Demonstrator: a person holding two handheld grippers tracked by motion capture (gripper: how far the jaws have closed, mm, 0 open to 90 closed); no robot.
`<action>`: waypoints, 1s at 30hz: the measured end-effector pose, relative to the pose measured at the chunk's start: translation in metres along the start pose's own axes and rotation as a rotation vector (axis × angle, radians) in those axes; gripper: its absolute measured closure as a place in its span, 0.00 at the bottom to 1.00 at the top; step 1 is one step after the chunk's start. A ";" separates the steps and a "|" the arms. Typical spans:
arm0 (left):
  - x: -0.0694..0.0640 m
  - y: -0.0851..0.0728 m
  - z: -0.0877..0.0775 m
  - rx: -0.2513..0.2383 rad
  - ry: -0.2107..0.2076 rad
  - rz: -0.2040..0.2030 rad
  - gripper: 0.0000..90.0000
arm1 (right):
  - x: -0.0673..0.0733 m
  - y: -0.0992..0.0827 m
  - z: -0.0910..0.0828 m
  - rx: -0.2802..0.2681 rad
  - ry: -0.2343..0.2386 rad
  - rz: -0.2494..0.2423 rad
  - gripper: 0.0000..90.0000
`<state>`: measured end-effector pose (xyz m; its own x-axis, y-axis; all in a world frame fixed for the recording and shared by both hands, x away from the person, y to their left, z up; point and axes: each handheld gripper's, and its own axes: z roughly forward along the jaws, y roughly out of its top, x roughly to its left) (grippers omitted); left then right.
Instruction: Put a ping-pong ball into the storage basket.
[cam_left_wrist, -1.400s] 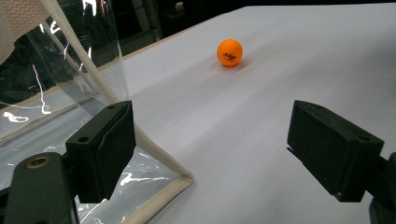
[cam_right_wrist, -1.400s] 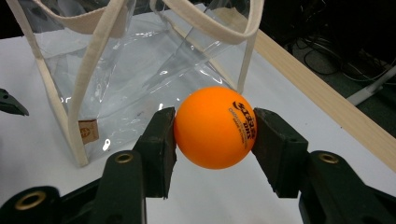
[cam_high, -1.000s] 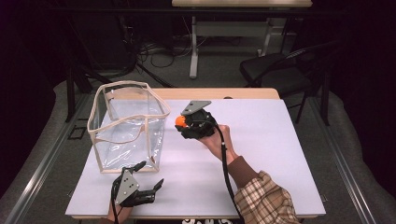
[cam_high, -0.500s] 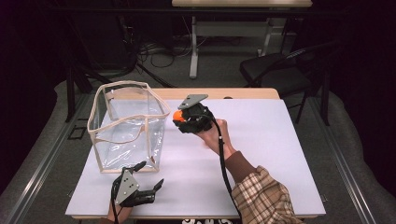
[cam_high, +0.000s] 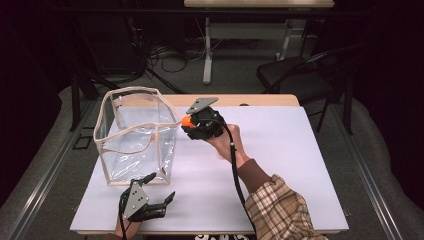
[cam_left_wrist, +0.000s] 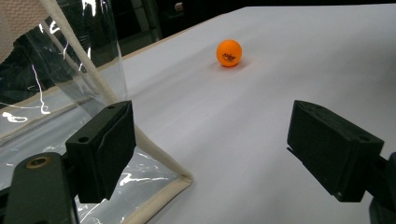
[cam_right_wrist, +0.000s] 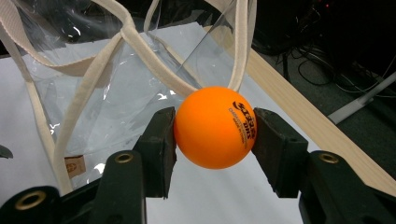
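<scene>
Nearest, at the front edge of the white counter (cam_high: 290, 165): left tongs (cam_high: 161, 186), held in a hand, spread wide, nothing between the pads. Seen along those left tongs (cam_left_wrist: 215, 149): bare white surface in the gap, and the bottom corner of the clear bag (cam_left_wrist: 60, 70) with its cream trim just beside one pad.

Just beyond, standing upright and open-topped on the counter's left part: clear bag (cam_high: 135, 150), cream webbing round the rim, a strap drooping inside.

Farther in, lifted above the counter on a plaid-sleeved arm from the lower right: right tongs (cam_high: 192, 124), pinching an orange ball (cam_high: 186, 121) from both sides. Held level with the bag's rim, just beside its right upper corner; impossible to tell whether touching it. Up close between the right tongs (cam_right_wrist: 215, 128): orange ball (cam_right_wrist: 210, 135) with dark print on its side, pressed by both pads, clear bag (cam_right_wrist: 116, 93) and its straps right behind.

Farther off in the left gripper view, lying on the white surface well apart from the bag: second orange ball (cam_left_wrist: 229, 52).

Beyond the counter's wooden far edge: dark chair (cam_high: 300, 75), cables (cam_high: 165, 52) on the floor, another table (cam_high: 257, 3).
</scene>
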<state>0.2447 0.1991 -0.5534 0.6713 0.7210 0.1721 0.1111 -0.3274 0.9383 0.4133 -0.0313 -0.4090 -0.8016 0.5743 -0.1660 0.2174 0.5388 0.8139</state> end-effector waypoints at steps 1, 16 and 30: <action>0.000 0.000 0.000 -0.001 0.000 -0.001 0.17 | 0.000 0.001 0.000 -0.001 -0.001 -0.004 0.56; 0.000 0.000 0.000 -0.001 0.000 -0.003 0.17 | -0.003 0.010 0.005 -0.004 -0.005 0.002 0.56; 0.000 0.000 0.000 -0.002 0.000 -0.003 0.17 | -0.006 0.021 0.009 -0.005 -0.011 -0.005 0.56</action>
<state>0.2447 0.1993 -0.5534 0.6712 0.7218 0.1688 0.1121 -0.3239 0.9394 0.4274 -0.0182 -0.3960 -0.7967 0.5783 -0.1757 0.2109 0.5384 0.8159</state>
